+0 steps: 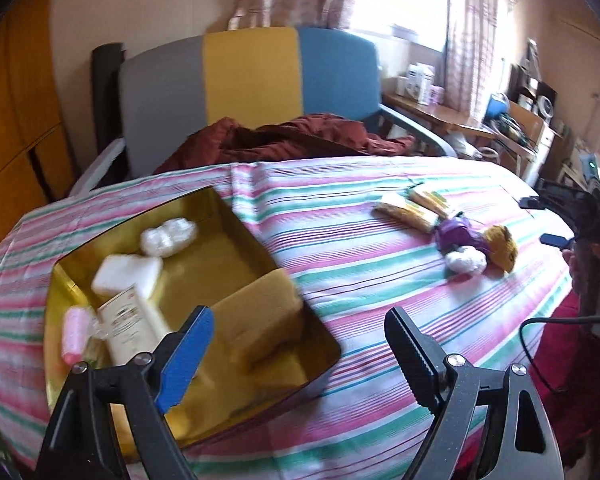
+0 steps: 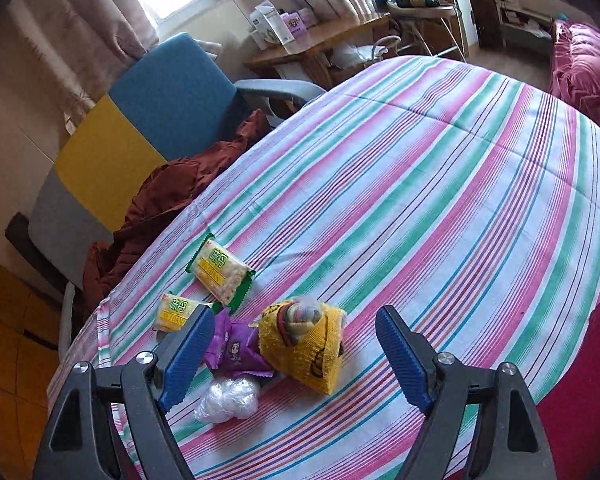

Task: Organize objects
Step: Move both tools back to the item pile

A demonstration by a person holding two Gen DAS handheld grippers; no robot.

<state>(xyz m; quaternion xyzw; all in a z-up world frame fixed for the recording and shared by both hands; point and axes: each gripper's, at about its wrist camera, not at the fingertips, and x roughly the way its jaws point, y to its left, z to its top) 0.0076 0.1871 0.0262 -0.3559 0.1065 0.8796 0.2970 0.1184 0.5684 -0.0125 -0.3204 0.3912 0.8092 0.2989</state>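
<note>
Tin (image 1: pixel 236 236), gold inside, sits at left on the striped bed (image 1: pixel 380 280), holding a pink spool (image 1: pixel 75 332), a white box (image 1: pixel 130 330), white pads (image 1: pixel 126 272) and a clear wrapped bundle (image 1: pixel 168 236). Left claw (image 1: pixel 300 356) hangs over its near right corner, jaws wide apart, empty. Further right lie two snack packets (image 2: pixel 220 274), a purple packet (image 2: pixel 236 354), a plastic wad (image 2: pixel 228 400) and a yellow knit pouch (image 2: pixel 304 344). Right claw (image 2: pixel 296 354) hovers above these, spread wide, holding nothing.
</note>
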